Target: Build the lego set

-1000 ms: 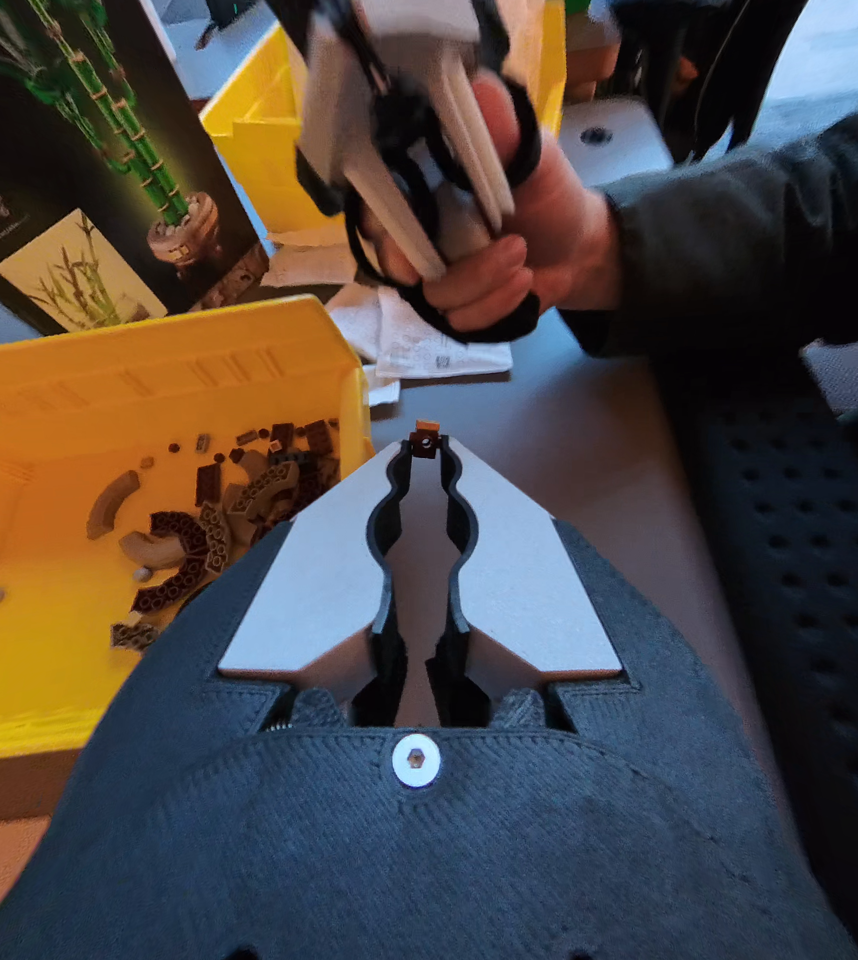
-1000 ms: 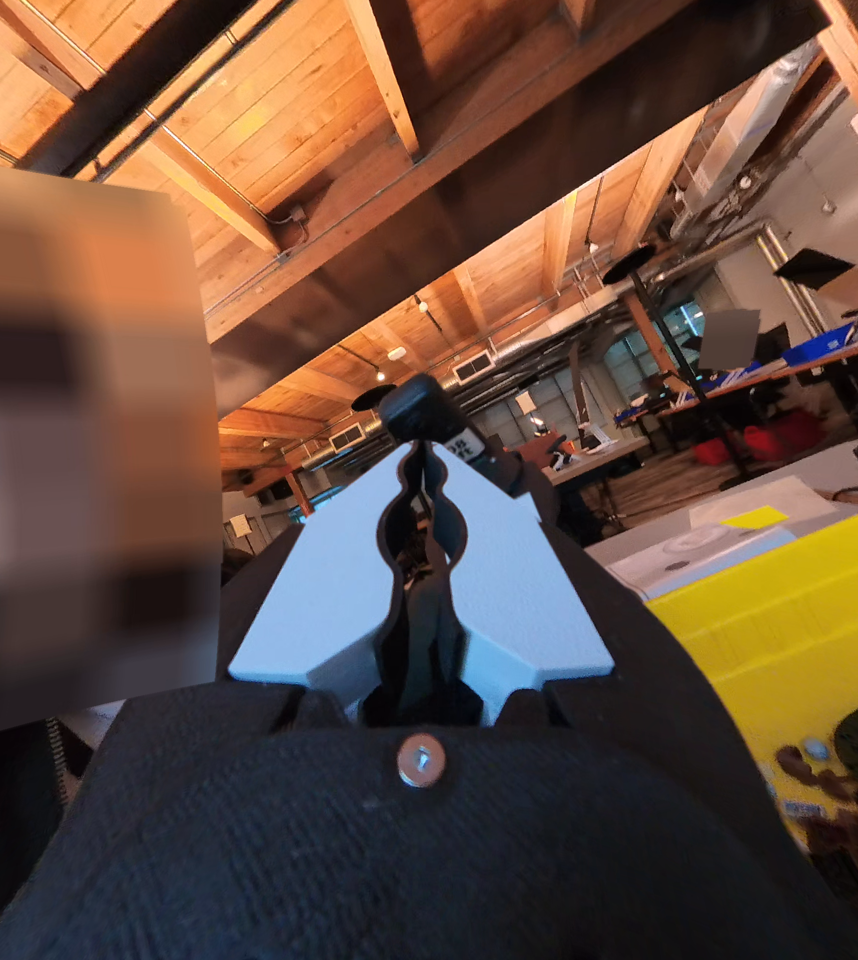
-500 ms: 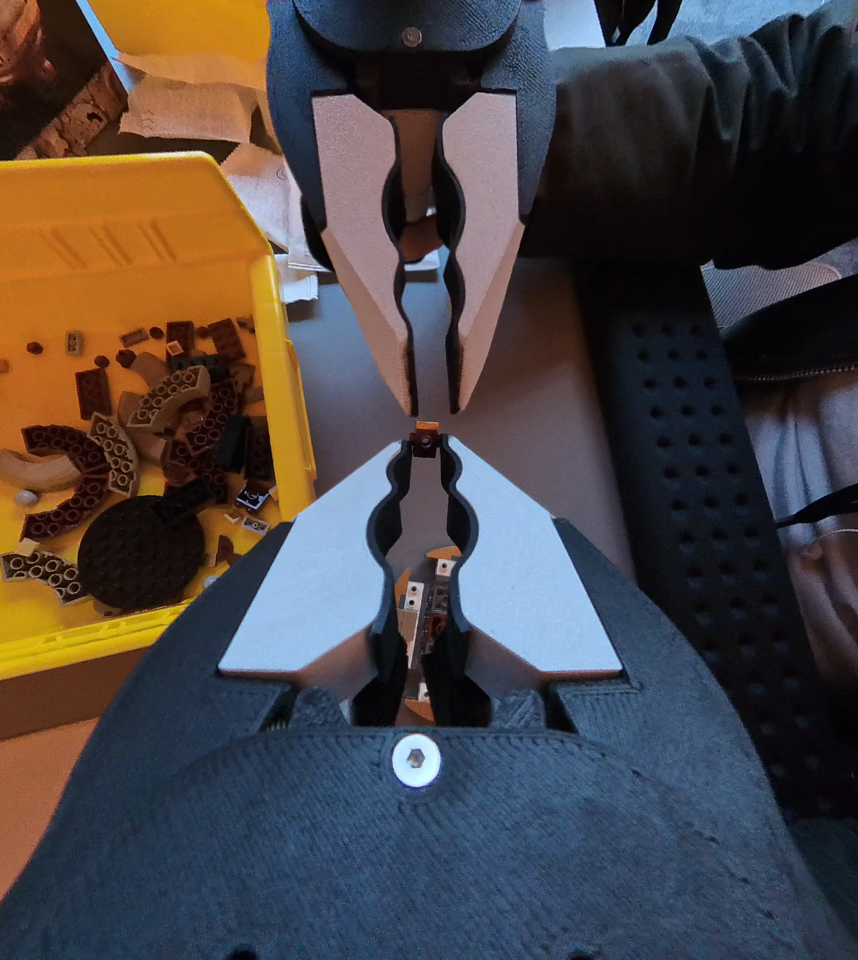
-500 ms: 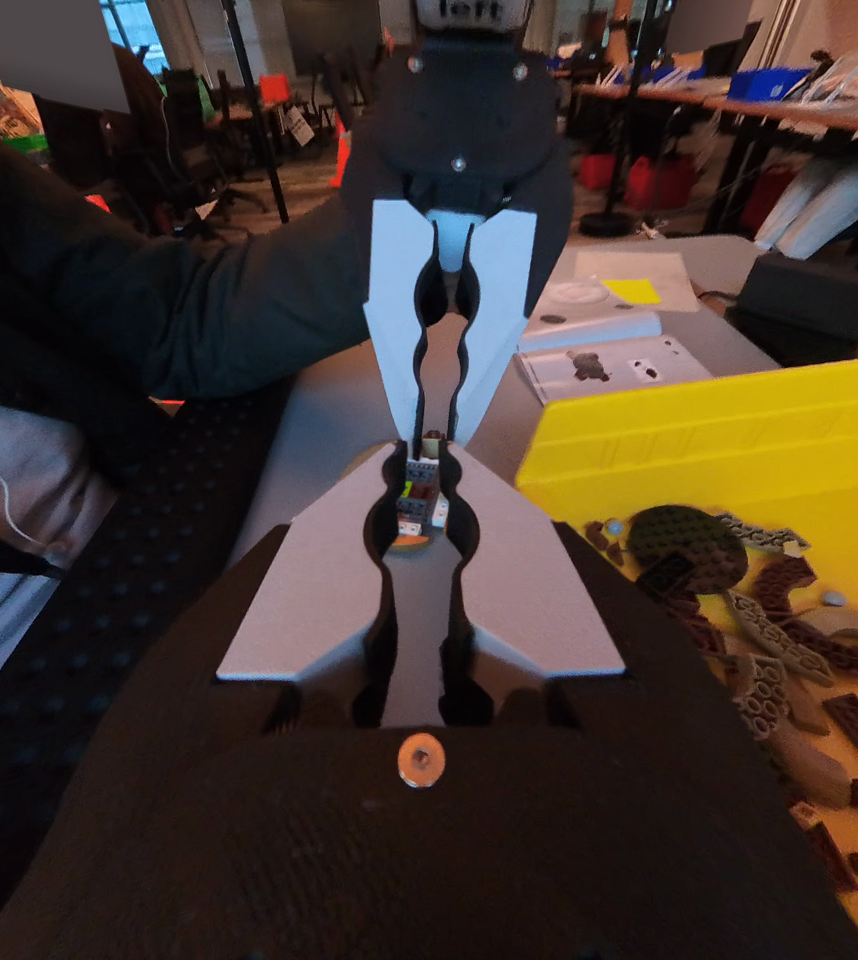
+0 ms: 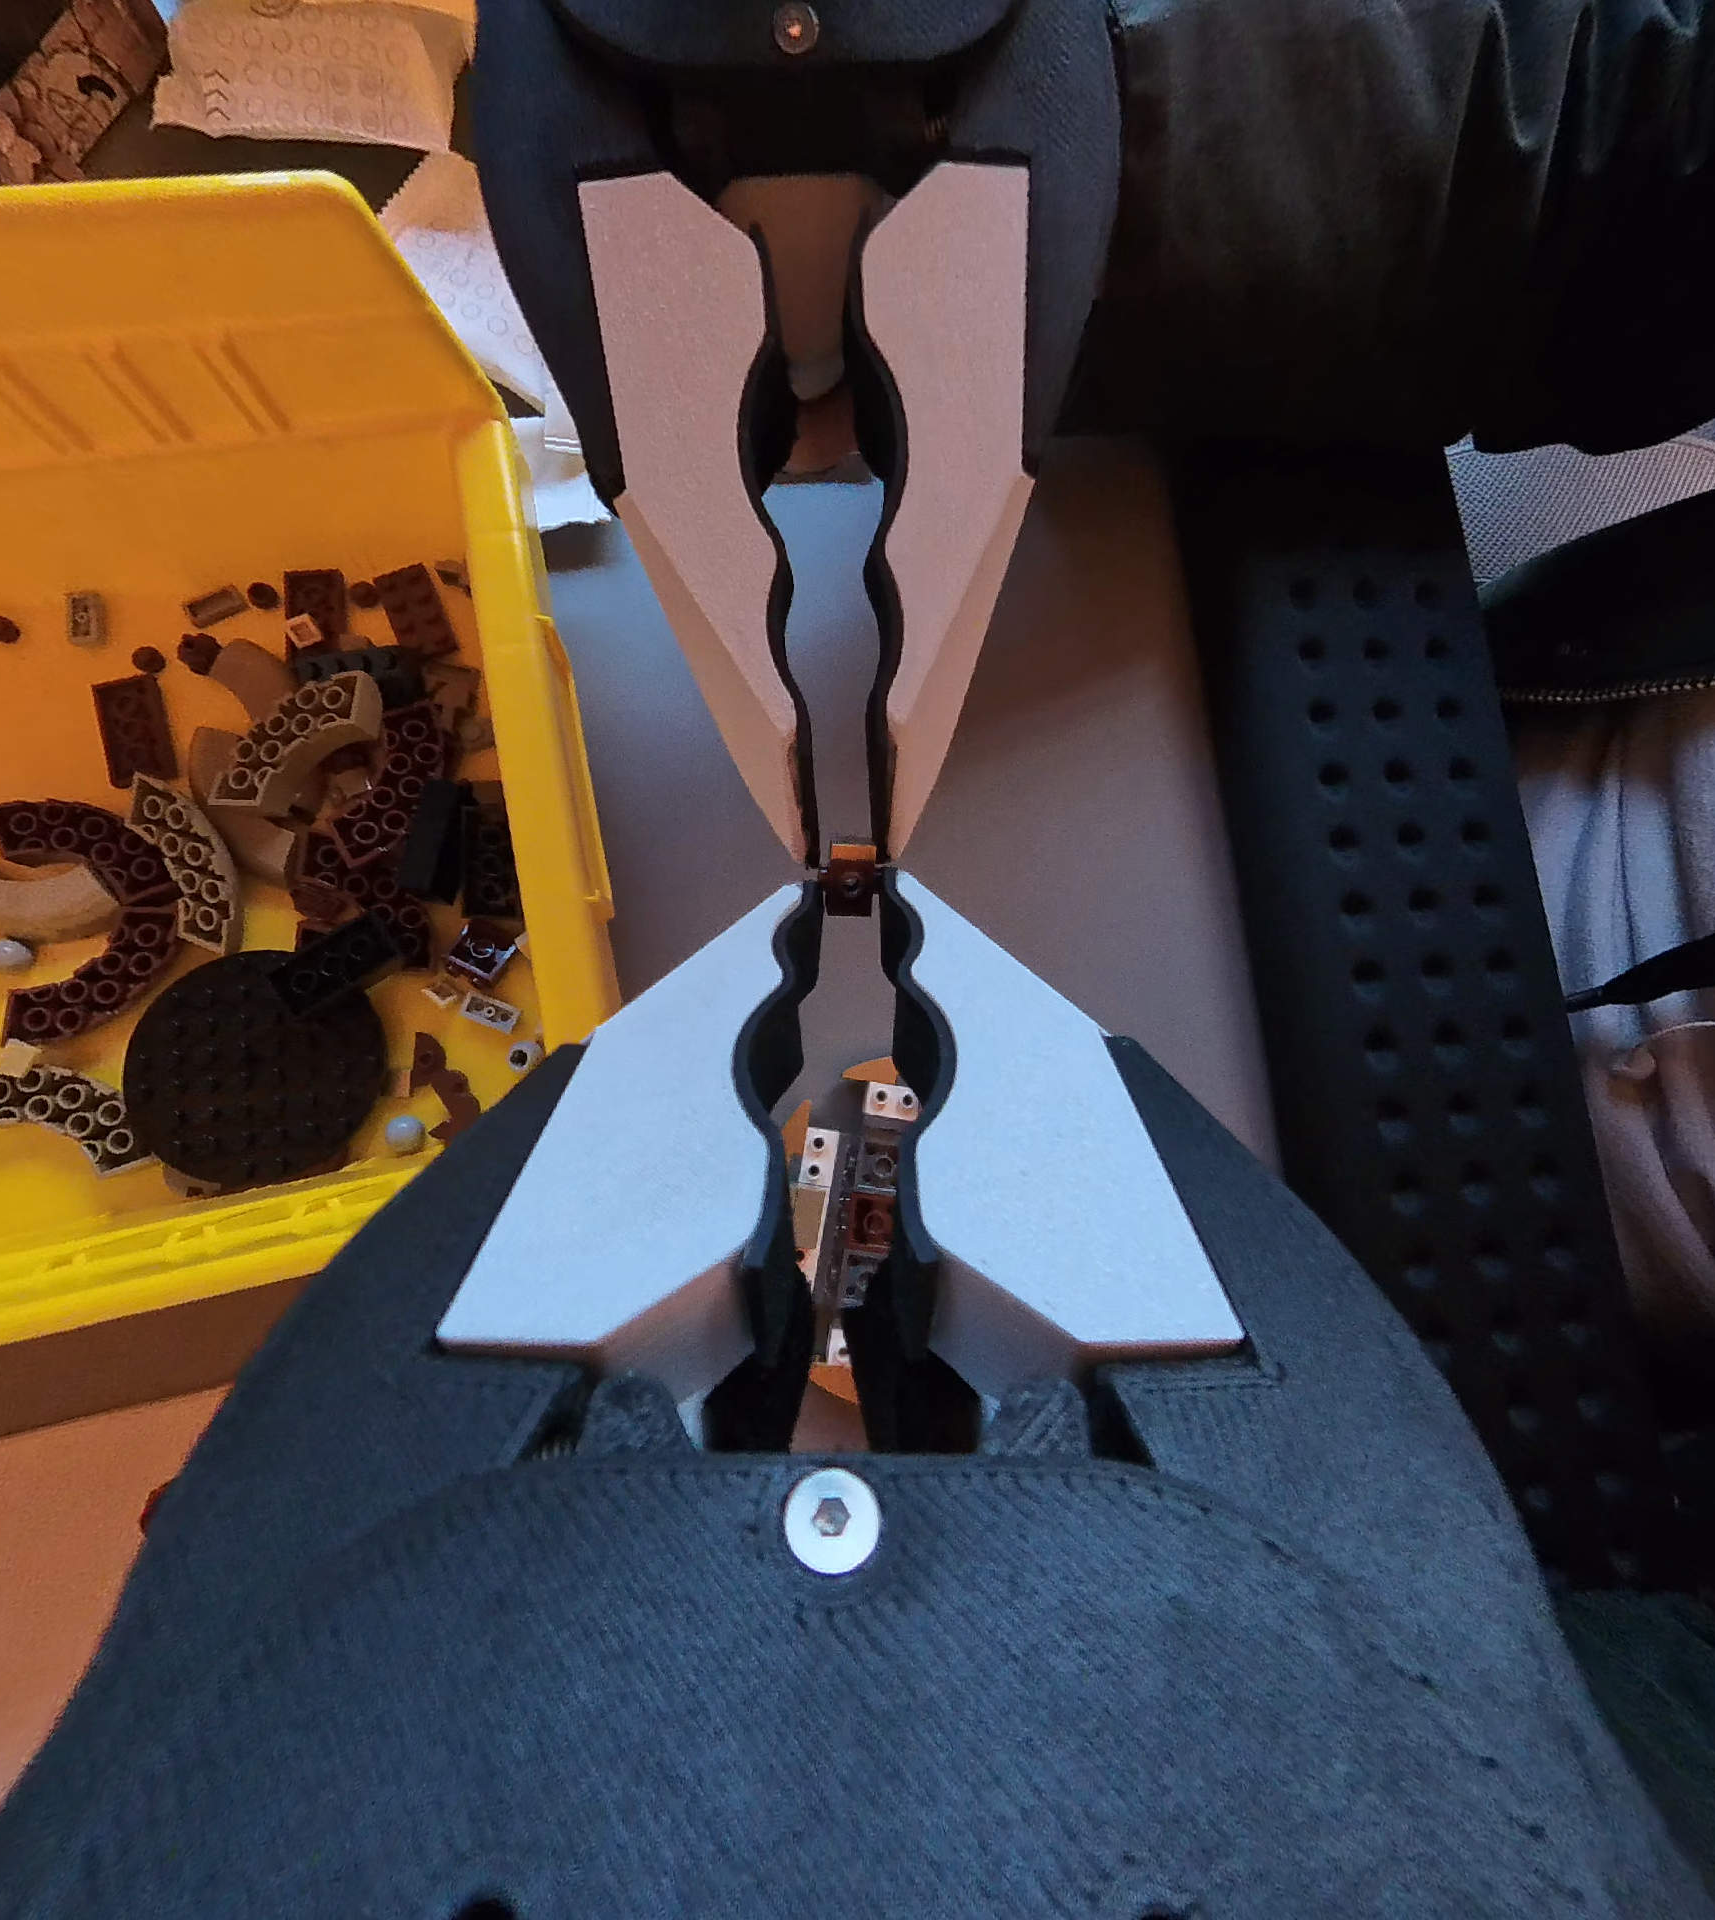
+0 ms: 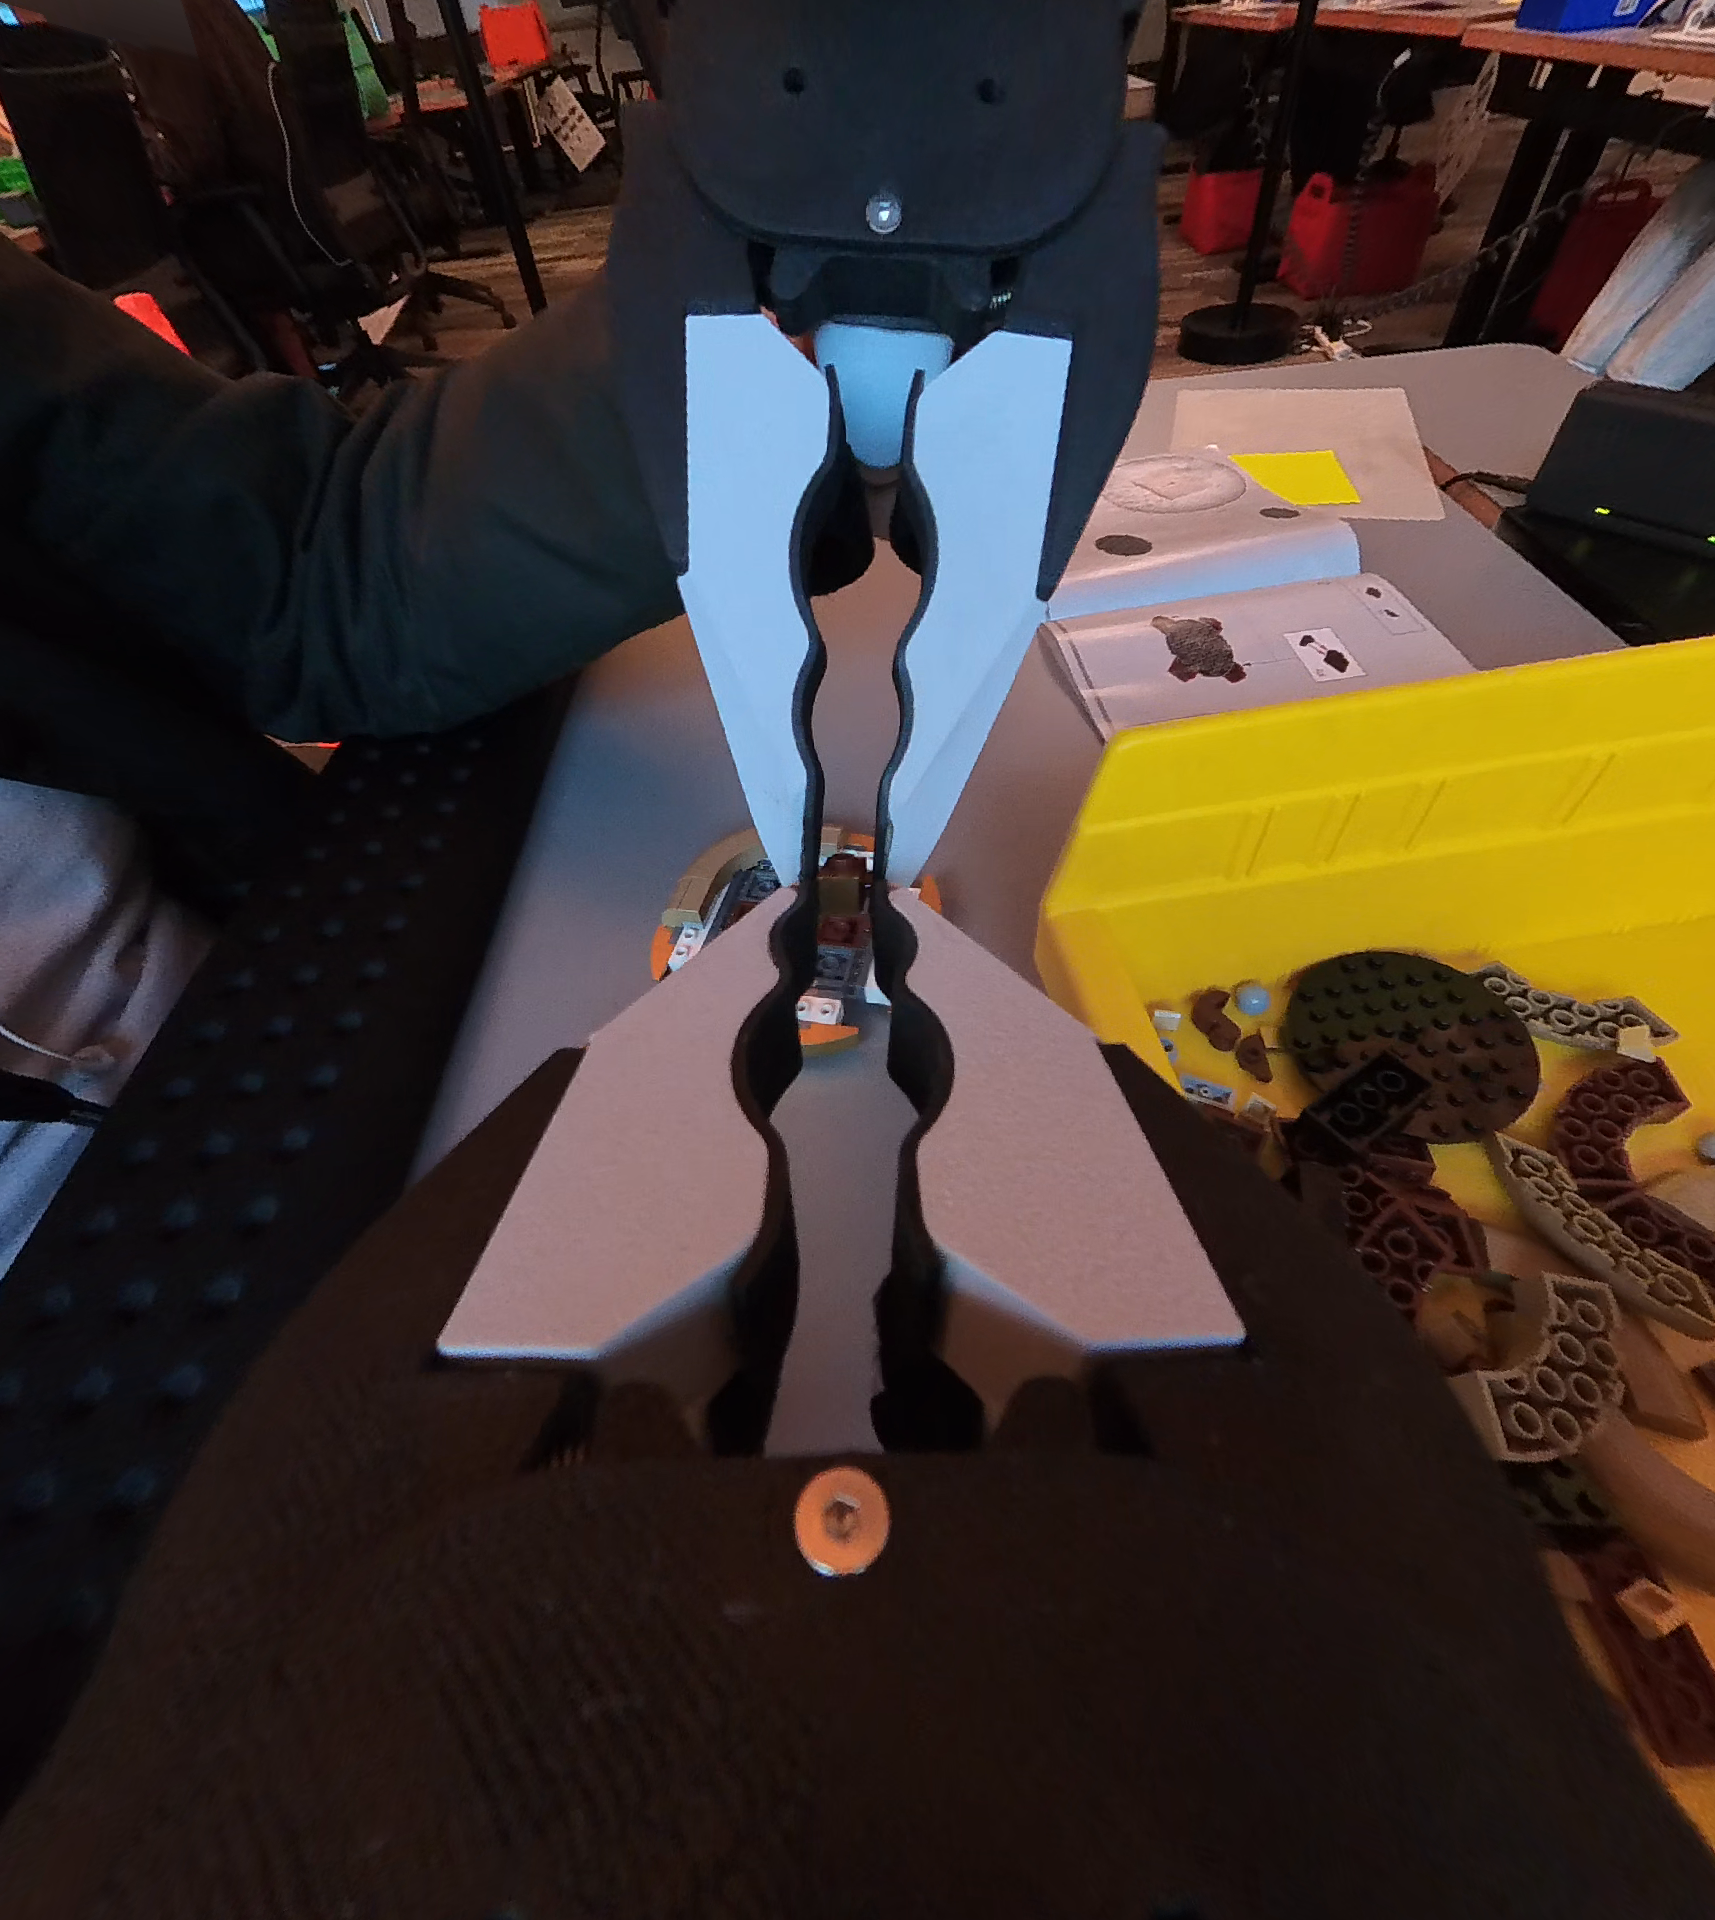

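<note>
My left gripper [image 5: 848, 902] is shut on a small brown brick [image 5: 848, 891] with an orange top and holds it above the table. My right gripper [image 5: 845, 850] comes in from the opposite side, tip to tip, with its jaws closed on the orange top of the same brick. In the right wrist view, the right gripper [image 6: 842, 909] and the left gripper [image 6: 842, 868] meet on the brick [image 6: 840, 894]. A partly built orange, grey and white lego model [image 6: 718, 914] sits on the table below; it shows between the left jaws [image 5: 858, 1195].
A yellow bin [image 5: 209, 312] with several brown, tan and black lego pieces [image 5: 261, 831] stands beside the grippers; it also shows in the right wrist view [image 6: 1455, 831]. An open instruction booklet [image 6: 1248, 644] lies behind it. A black perforated mat [image 5: 1404, 935] runs along the table edge by the person's dark sleeve [image 6: 209, 520]. My two grippers' fingertips are within a few centimetres of each other.
The right gripper swung down from pointing at the ceiling, came up to the left gripper's tips and narrowed its jaws onto the brick's top. The left gripper moved over the model.
</note>
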